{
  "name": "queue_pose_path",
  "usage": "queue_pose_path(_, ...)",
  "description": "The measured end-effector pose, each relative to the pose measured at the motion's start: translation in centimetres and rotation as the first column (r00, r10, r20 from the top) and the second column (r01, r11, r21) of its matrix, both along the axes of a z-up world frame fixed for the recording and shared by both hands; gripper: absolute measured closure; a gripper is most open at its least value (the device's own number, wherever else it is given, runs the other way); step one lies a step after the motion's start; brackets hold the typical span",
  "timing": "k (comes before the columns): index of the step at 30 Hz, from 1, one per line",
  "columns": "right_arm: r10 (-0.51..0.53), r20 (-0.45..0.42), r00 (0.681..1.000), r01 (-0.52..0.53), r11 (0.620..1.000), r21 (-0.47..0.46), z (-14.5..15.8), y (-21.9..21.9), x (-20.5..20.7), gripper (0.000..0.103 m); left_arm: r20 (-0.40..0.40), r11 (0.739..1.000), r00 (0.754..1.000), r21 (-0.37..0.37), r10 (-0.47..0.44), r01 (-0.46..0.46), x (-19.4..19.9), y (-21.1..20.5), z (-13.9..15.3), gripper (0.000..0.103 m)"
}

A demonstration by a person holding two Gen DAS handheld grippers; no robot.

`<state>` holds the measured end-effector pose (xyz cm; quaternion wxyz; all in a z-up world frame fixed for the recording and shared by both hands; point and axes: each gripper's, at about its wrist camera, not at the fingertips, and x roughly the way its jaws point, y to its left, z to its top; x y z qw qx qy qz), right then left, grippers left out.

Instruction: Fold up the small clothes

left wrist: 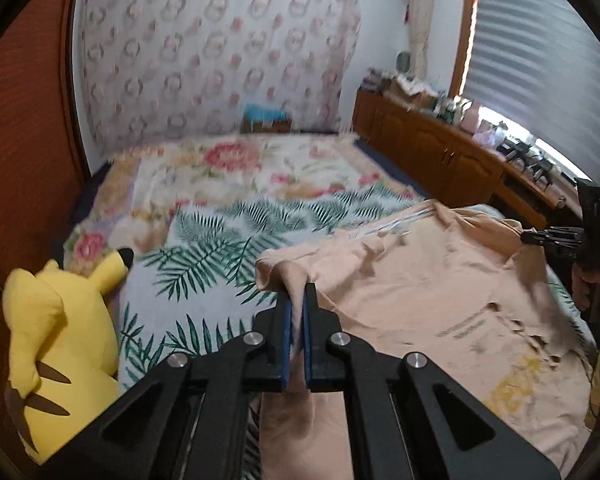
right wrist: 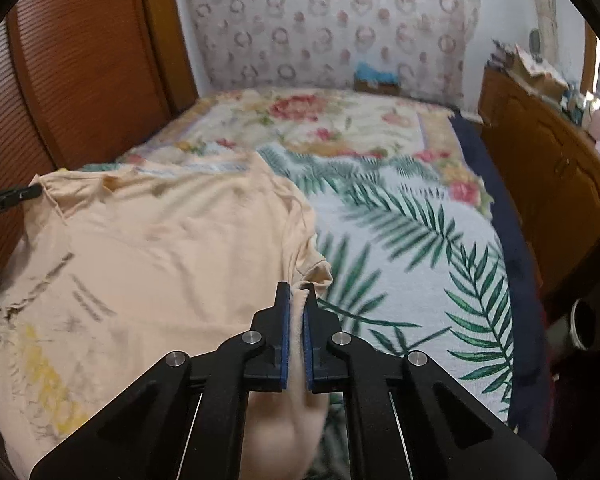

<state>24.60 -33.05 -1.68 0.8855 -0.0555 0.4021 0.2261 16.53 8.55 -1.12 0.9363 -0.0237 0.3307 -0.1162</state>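
A peach T-shirt [left wrist: 452,280] with a faded yellow and dark print is held stretched above the bed between both grippers. My left gripper [left wrist: 297,292] is shut on one edge of the shirt; cloth is pinched between its blue pads. My right gripper [right wrist: 297,292] is shut on the opposite edge of the same shirt [right wrist: 160,264], near a sleeve. The right gripper also shows in the left wrist view [left wrist: 528,237] at the shirt's far corner. The left gripper tip shows in the right wrist view [right wrist: 36,190] at the shirt's left corner.
The bed carries a palm-leaf blanket [right wrist: 412,240] and a floral cover [left wrist: 236,168]. A yellow plush toy [left wrist: 56,344] lies at the bed's left. A wooden sideboard [left wrist: 440,152] with clutter runs along the right. A wooden door [right wrist: 80,60] stands at the left.
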Motion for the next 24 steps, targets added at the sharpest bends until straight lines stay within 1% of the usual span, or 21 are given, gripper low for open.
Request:
queue_pose_path(1,0.005,0.027,1.000,-0.005,1.000,0.006,0.9,0.4,-0.7,0.100,0.020,1.000,1.000,0.007,-0.006,0.005,-1.4,-0.3,0.8,0.101)
queue_pose_path(5,0.037,0.116,0.993,-0.040,0.999,0.029,4.2,1.2,-4.4,0.100,0.062,1.000,0.998,0.010,-0.015,0.014,-5.4,-0.4,2.3,0.101)
queue_pose_path(7,0.047,0.149,0.988,-0.053,0.998,0.036,5.6,1.2,-6.5,0.101,0.078,1.000,0.997,0.001,-0.012,0.012,-8.2,-0.4,2.6,0.101)
queue_pose_path(10,0.055,0.169,0.984,-0.066,0.996,0.062,6.7,0.7,-9.8,0.101,0.079,1.000,0.997,0.009,-0.002,0.001,-11.7,-0.8,2.1,0.101)
queue_pose_path(12,0.063,0.167,0.984,-0.076,0.995,0.068,6.9,0.2,-12.3,0.101,0.072,1.000,0.997,0.002,0.010,-0.010,-14.2,-0.8,1.4,0.101)
queue_pose_path(16,0.061,0.169,0.984,-0.075,0.994,0.075,6.9,-1.4,-16.3,0.101,0.065,0.997,0.997,-0.053,0.051,-0.048,-18.3,0.7,0.7,0.101)
queue_pose_path(19,0.047,0.173,0.984,-0.061,0.995,0.079,7.0,-2.7,-18.8,0.101,0.053,0.994,0.995,-0.064,0.089,-0.086,-20.1,1.7,0.5,0.101)
queue_pose_path(21,0.037,0.170,0.985,-0.053,0.994,0.091,7.3,-3.5,-19.8,0.101,0.050,0.992,0.993,-0.062,0.110,-0.107,-21.2,1.9,0.4,0.101)
queue_pose_path(23,0.033,0.162,0.986,-0.047,0.995,0.086,7.6,-4.2,-20.6,0.101,0.046,0.991,0.992,-0.078,0.116,-0.113,-22.1,2.2,0.4,0.101)
queue_pose_path(24,0.034,0.154,0.988,-0.047,0.995,0.085,7.7,-4.5,-21.1,0.101,0.029,0.991,0.993,-0.078,0.115,-0.112,-22.3,2.2,0.2,0.098)
